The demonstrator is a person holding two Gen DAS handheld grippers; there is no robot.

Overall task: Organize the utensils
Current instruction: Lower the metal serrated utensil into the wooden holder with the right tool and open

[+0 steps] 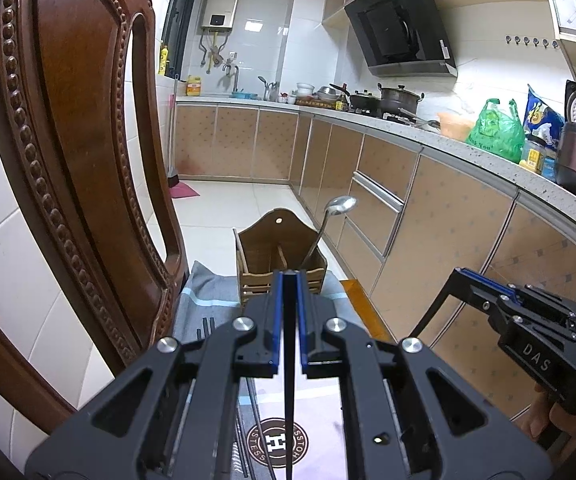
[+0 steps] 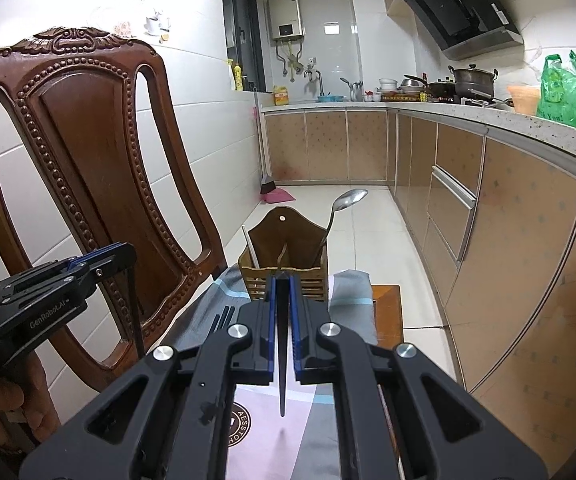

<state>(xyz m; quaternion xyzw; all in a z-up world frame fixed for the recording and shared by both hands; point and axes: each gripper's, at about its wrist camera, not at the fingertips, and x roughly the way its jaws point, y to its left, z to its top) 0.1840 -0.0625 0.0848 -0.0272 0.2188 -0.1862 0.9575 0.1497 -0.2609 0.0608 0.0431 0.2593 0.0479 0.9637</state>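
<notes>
Left wrist view: I see my left gripper closed on a thin black chopstick.
Right gripper: closed on another tapered black stick.
Holder: slatted wooden caddy on grey cloth, ahead of both grippers.
Spoon: shiny metal, leaning in its right compartment.
Chair: carved, beaded dark wood.

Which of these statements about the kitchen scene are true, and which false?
1. A spoon stands in the wooden holder. True.
2. The spoon's bowl points down into the holder. False: the bowl is at the top, handle down.
3. Both tools, left and right, are shut. True.
4. The right tool grips the spoon. False: it holds nothing.
5. The holder stands on a cloth. True.
6. Dark chopsticks stand in the holder. False: they lie on the cloth beside the chair.
</notes>
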